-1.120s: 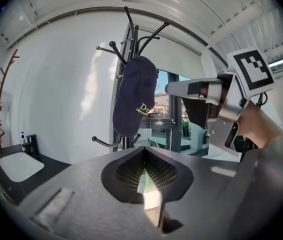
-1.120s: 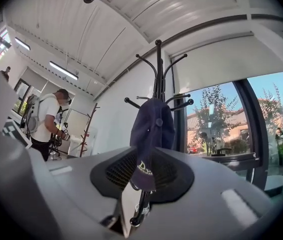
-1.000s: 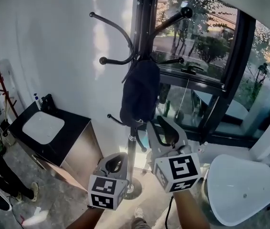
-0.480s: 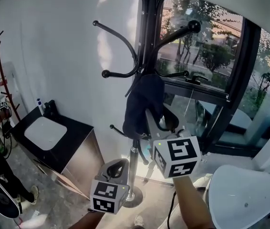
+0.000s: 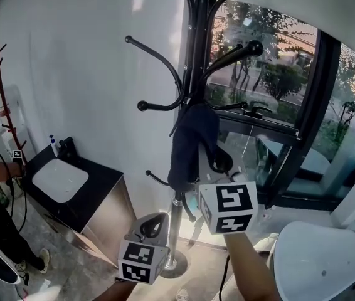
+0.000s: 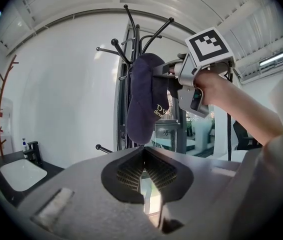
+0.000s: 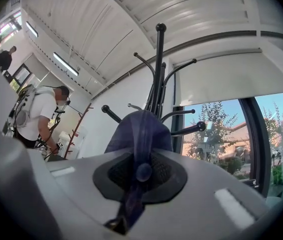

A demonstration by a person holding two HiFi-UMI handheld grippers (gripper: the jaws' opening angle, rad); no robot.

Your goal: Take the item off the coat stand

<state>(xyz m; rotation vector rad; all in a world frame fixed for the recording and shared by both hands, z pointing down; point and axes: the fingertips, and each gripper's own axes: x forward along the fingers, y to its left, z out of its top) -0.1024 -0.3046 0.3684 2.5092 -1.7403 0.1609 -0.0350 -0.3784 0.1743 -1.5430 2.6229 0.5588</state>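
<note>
Cap (image 5: pixel 190 146) — soft navy fabric, domed

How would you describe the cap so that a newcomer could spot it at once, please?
Find the black coat stand by the big window. Hanging from its hooks is a navy baseball cap, the only item on the stand, with pale lettering.

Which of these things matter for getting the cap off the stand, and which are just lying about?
Part of the job:
- navy cap
- coat stand
- right tongs, which have just been closing, with the cap between them

Just there:
- sink
- soap bottle
- red rack
- window
- left tongs, shut and empty
</note>
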